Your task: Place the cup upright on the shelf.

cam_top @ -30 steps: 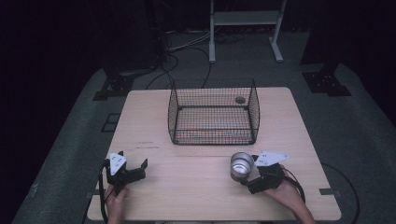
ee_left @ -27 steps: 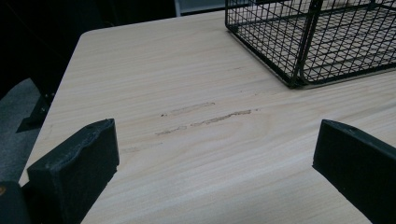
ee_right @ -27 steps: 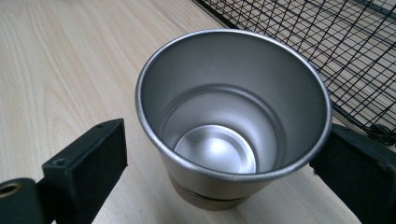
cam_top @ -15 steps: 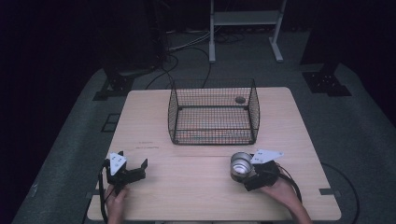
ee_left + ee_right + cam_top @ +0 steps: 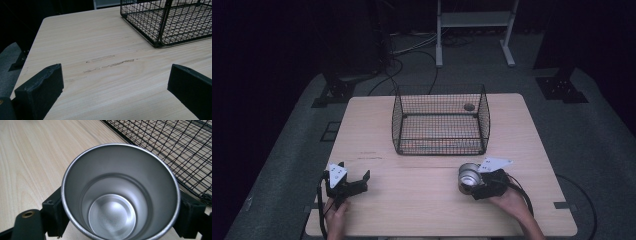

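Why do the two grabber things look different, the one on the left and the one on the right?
The left gripper is wide open with bare table between its jaws, while the right gripper is closed around a shiny metal cup. The left gripper sits farther from the wire basket; the right gripper is close to the basket's front corner. Both are black, held by a hand near the front of the wooden table, and have a grey plate on top.

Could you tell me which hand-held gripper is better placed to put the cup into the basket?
Right: the right hand-held gripper already clamps the cup near the basket; the left hand-held gripper is open, holding nothing.
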`<state>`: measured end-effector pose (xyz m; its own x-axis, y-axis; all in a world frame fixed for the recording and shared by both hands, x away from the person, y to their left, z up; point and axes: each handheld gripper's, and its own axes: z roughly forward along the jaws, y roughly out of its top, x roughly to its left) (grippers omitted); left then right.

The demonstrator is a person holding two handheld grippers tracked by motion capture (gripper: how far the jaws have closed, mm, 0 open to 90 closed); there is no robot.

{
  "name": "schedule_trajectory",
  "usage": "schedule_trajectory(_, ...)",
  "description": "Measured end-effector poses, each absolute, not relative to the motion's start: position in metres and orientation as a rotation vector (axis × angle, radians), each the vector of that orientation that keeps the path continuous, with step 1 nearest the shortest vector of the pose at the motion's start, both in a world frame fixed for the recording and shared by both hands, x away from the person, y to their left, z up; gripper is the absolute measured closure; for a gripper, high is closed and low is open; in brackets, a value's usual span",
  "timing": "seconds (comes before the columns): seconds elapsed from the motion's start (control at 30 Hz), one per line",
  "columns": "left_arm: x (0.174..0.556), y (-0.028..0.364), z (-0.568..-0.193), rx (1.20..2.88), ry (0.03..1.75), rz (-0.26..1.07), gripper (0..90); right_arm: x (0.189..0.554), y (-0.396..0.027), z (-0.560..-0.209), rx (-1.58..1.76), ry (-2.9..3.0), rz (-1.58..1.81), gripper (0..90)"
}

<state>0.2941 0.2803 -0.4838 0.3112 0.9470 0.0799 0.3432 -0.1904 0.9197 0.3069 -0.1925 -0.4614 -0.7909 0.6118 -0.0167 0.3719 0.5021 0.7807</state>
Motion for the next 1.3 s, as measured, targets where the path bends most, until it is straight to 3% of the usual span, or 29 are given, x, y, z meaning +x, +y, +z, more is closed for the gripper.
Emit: schedule_trajectory(1.3, 0.294, 0.281, -0.484, 1.712, 1.173, 0.878, 0.0, 0.313, -0.183, -0.432, 0.778, 2.473, 1.281, 18.1)
